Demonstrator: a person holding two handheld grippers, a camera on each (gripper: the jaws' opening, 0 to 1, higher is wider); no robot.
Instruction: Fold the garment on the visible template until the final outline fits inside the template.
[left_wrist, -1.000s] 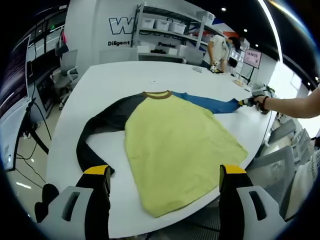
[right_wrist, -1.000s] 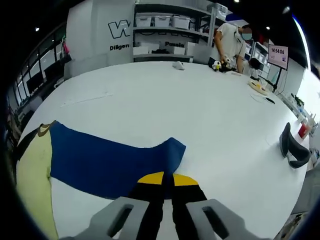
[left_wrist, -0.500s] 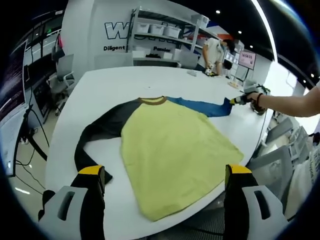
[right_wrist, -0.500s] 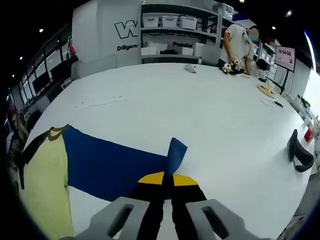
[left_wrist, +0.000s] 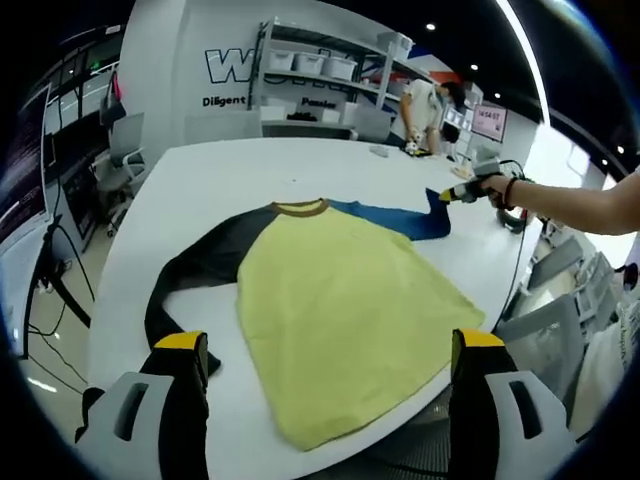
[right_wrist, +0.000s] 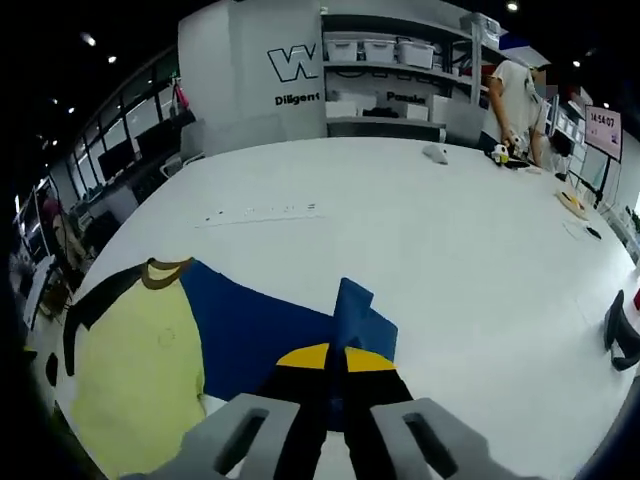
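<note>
garment (left_wrist: 340, 300) flat on white table (left_wrist: 220, 180), near its front edge | right gripper (right_wrist: 336, 357) jaws pinching blue sleeve (right_wrist: 290, 325) cuff, raised off table | left gripper (left_wrist: 325, 350) spread, above garment hem

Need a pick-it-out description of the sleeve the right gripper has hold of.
Start at the big white table, where a shirt with a yellow body lies flat. From its brown collar, two sleeves run out. The right gripper holds the blue sleeve, cuff end lifted; the other sleeve is black and lies flat.

Shelves (right_wrist: 400, 75) of bins by a lettered wall (right_wrist: 270, 75), a person (right_wrist: 512, 95), perhaps a screen (left_wrist: 490, 122)
</note>
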